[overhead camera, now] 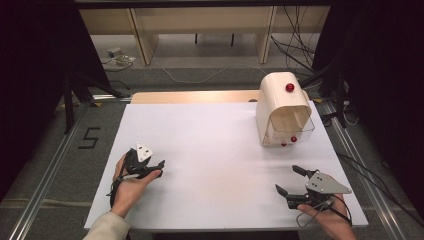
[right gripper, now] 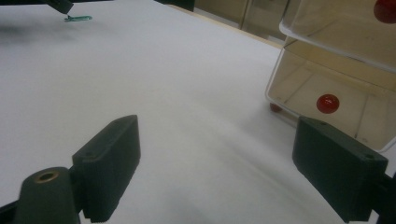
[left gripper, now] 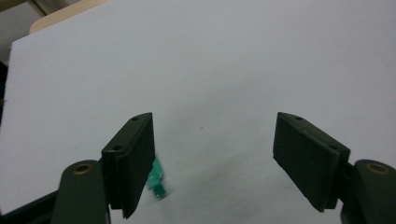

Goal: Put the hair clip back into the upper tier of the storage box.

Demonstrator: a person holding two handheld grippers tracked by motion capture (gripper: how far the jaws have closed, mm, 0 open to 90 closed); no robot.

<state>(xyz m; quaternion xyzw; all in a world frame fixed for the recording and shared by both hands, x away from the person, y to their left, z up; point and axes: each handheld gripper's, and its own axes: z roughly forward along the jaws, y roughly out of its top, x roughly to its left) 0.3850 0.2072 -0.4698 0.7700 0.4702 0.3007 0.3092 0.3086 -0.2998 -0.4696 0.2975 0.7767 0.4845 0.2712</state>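
Green clip [left gripper: 158, 181], a small flat item whose exact kind cannot be told, lies on the white bench [overhead camera: 215, 150] just beside the inner face of one jaw of the left gripper [left gripper: 213, 154]. It sits at the near left of the bench; from the right gripper view it appears far off as a thin green sliver [right gripper: 78, 18]. The left gripper [overhead camera: 150, 167] is low over the surface with its jaws spread and nothing pressed between them; the item is off-centre, close to one pad and partly hidden behind it.

Judgement: the step in hand is the pick-up of this item. To do it well, the left gripper should shift sideways until the item is midway between the pads, then drop until the tips touch the bench before closing, since so thin a piece may slip under them.

Right gripper [overhead camera: 294, 182] rests at the near right of the bench, jaws spread and empty. Beyond it, at the far right, stands a cream drawer box [overhead camera: 282, 107] with red knobs [overhead camera: 289, 87], its clear lower drawer [right gripper: 327, 100] apparently pulled out.
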